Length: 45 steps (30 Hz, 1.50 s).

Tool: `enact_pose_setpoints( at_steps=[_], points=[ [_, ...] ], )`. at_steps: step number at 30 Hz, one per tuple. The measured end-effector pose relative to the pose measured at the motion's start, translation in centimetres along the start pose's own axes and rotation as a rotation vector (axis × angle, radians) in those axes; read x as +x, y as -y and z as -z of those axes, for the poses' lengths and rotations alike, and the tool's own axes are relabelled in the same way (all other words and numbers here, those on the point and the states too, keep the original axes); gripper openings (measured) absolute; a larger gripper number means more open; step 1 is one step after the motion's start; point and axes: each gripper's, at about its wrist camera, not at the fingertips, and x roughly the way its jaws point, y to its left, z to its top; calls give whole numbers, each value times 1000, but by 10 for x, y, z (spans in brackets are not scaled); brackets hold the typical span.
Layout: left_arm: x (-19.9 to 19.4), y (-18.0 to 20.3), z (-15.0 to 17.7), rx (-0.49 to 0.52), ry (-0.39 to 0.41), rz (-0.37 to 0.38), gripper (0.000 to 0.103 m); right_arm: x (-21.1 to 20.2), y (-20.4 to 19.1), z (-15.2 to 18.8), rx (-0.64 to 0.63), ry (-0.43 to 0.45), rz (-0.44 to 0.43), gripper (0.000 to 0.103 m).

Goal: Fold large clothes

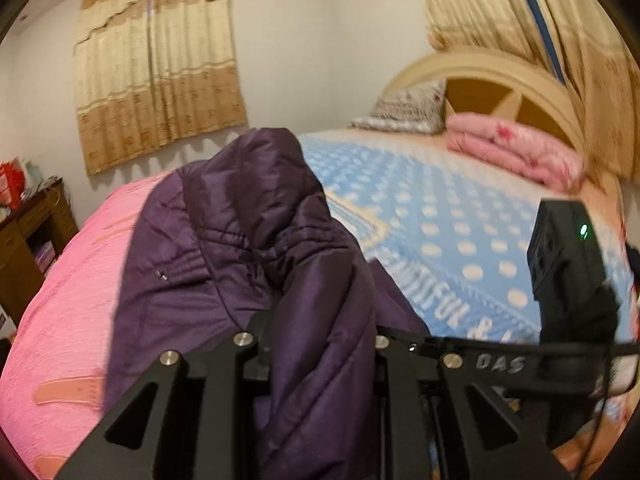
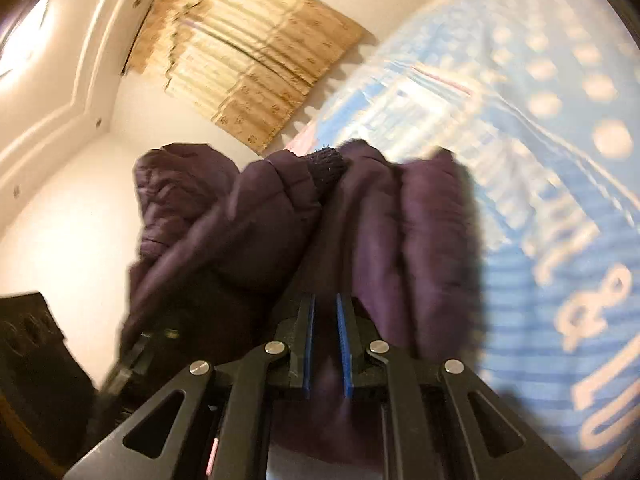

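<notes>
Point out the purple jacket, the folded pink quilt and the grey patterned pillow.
purple jacket (image 1: 240,216): left wrist view, on its bunched quilted fabric.
folded pink quilt (image 1: 516,148): left wrist view, on its top fold.
grey patterned pillow (image 1: 408,108): left wrist view, on its face.

"DAS" in pale letters on the black strap. Blue sheet: large pale lettering, reads roughly "...UTIFUL &" near the strap; blurred, rest unreadable in right wrist view.
</notes>
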Motion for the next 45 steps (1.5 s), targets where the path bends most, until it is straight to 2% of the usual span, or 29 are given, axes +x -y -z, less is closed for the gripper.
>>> enact_pose_setpoints(
  at_steps=[2,4,5,6,7,8,10,12,16,17,18,20,22,23,25,27,29,30,31,32,34,35,37,38,40,42,44,45],
  points=[
    [0,7,0,25,-6,-13,22,-1,7,-5,34,-2,-25,11],
    [-6,3,2,23,-2,-7,23,-8,8,-13,57,39,-66,12],
    [-11,5,2,11,1,6,23,-14,7,-18,66,64,-100,23],
    [-13,1,2,-6,4,21,23,-18,5,-24,73,80,-140,39],
    [-15,-3,3,-25,6,36,23,-18,2,-33,78,85,-177,83],
    [-17,-6,4,-41,11,49,23,-17,-2,-39,78,88,-192,102],
    [-18,-5,5,-47,12,52,23,-13,-9,-49,59,75,-246,102],
    [-21,-6,8,-51,13,52,24,0,-23,-52,33,25,-261,102],
    [-27,-4,9,-50,14,63,26,48,-49,-60,-41,-118,-227,102],
    [-32,-6,10,-44,15,67,32,59,-52,-62,-56,-145,-202,102],
    [-35,-5,10,-34,14,84,41,66,-49,-64,-65,-164,-173,98],
    [-48,-3,13,-15,9,119,53,81,-46,-68,-85,-198,-120,69],
    [-64,-7,16,-34,27,163,54,84,-40,-68,-91,-203,-75,54],
    [-78,-14,17,-66,46,203,56,83,-35,-69,-80,-193,-70,49],
    [-102,-30,17,-112,81,250,68,75,-22,-65,-50,-174,-66,44],
    [-127,-58,15,-163,135,228,91,74,-23,-64,-69,-151,-38,41],
    [-143,-95,10,-220,182,152,95,65,-28,-58,-102,-142,-15,38],
    [-143,-115,6,-253,186,81,97,65,-33,-58,-121,-138,-6,38],
    [-137,-131,3,-278,172,18,98,63,-39,-60,-149,-134,5,37],
    [-124,-149,1,-312,125,-61,98,63,-47,-62,-176,-129,12,35],
    [-97,-169,4,-349,52,-110,95,51,-61,-62,-215,-109,3,33],
    [-80,-173,8,-363,16,-119,91,46,-69,-65,-239,-93,-8,32],
    [-52,-172,16,-395,-49,-101,85,33,-82,-66,-275,-71,-24,30],
    [-43,-166,18,-409,-65,-65,82,28,-86,-69,-283,-65,-29,30],
    [-38,-152,18,-432,-47,-22,74,20,-86,-76,-295,-48,-28,30],
    [-33,-132,12,-426,-41,7,69,16,-72,-86,-284,-34,2,30],
    [-22,-109,5,-392,-64,29,65,13,-39,-92,-218,-28,36,29],
    [-17,-95,3,-353,-74,7,65,16,-20,-92,-184,-35,61,29]
  ],
)
